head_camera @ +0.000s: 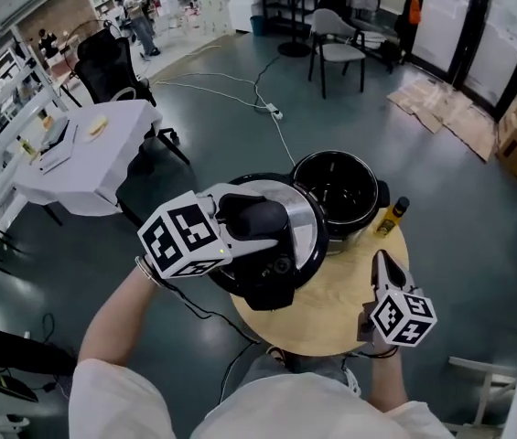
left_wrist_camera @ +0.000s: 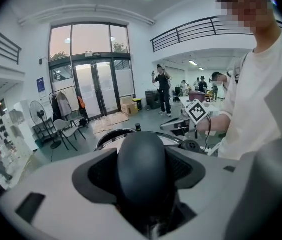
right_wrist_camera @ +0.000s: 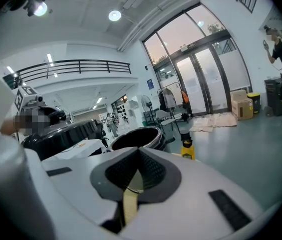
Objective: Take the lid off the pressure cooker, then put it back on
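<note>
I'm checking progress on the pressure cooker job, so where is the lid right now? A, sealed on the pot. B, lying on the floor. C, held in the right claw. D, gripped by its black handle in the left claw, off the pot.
D: the left claw is clamped on the black handle of the lid, and the pot stands open beside it.

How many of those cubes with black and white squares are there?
2. One cube is on the left gripper, which holds the lid. The other cube is on the right gripper, by the round table's near edge. None seems hidden.
</note>
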Motion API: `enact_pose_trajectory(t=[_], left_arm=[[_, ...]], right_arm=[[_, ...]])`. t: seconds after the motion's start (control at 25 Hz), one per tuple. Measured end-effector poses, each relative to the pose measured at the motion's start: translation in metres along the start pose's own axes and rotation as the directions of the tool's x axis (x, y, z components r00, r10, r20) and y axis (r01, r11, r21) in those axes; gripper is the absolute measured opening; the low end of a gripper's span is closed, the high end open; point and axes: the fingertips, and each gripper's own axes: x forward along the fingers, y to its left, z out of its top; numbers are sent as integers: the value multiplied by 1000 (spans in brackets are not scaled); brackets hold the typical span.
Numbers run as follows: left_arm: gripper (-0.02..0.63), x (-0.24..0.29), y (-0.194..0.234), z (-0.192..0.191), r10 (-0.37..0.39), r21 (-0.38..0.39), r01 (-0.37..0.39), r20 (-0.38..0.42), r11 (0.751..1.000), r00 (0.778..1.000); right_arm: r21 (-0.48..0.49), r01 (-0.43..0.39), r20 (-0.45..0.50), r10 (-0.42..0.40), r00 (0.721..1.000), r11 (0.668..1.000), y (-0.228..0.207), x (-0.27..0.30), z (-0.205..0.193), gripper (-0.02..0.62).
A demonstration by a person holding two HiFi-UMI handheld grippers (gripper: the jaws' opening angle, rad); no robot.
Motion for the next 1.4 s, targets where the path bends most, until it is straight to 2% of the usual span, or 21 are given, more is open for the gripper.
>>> enact_pose_trajectory(t=[0.36,0.6,0.76,0.88,1.08,1.28,1.4], left_arm=[[284,-34,-29,-79,124,-157,-126,-26,980,992],[284,-32,-47,-115,211,-254,-210,-21,944,977],[282,-24,-49,-133,248,-346,-240,-20,907,968],[282,-12,-52,-149,265,-397,-254,-29,882,964],[282,16,-62,-167,269,-432,-261,-44,863,962],[282,43,-64,-182,301,-484,-286,-50,827,952],[281,60,-65,-191,299,-499,-291,-66,816,952]], right_arm=[[-54,-66,-8,65,998,996,51,10,-3,2],[-80,-72,-28,70,997,994,61,8,-7,2],[-87,-63,-46,59,997,994,63,7,-15,2],[-88,-46,-62,41,997,995,59,6,-25,2],[-83,-1,-84,-6,996,997,42,1,-37,2],[-73,55,-99,-63,993,996,18,-8,-48,2],[-63,96,-103,-102,989,993,1,-15,-54,2]])
